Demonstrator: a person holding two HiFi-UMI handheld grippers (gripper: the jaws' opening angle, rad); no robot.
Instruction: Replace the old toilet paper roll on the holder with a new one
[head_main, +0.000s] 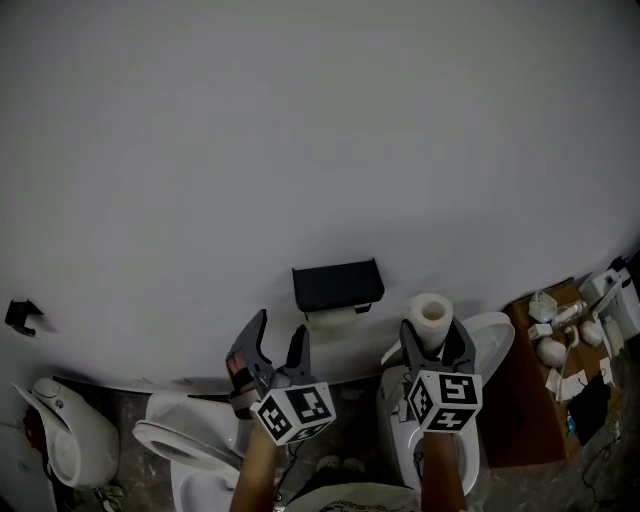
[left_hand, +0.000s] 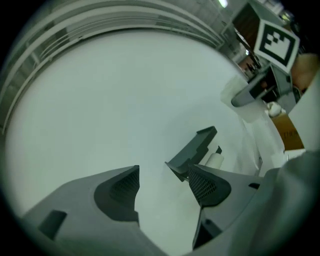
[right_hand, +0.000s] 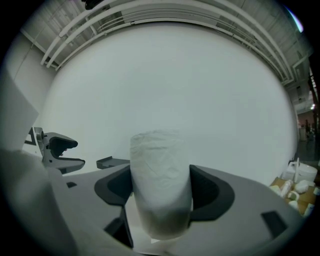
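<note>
White wall (head_main: 300, 130), black holder (head_main: 338, 287) mid-frame, old roll (head_main: 335, 322) under it. Left gripper (head_main: 281, 326) jaws apart, empty. Right gripper (head_main: 436, 338) clamped on new roll (head_main: 431, 314), upright.

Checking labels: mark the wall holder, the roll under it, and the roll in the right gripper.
Wall holder (head_main: 337, 285): head view, black cover.
Roll under it (head_main: 334, 322): head view, paper front.
Held roll (right_hand: 160, 180): right gripper view, its side.
</note>
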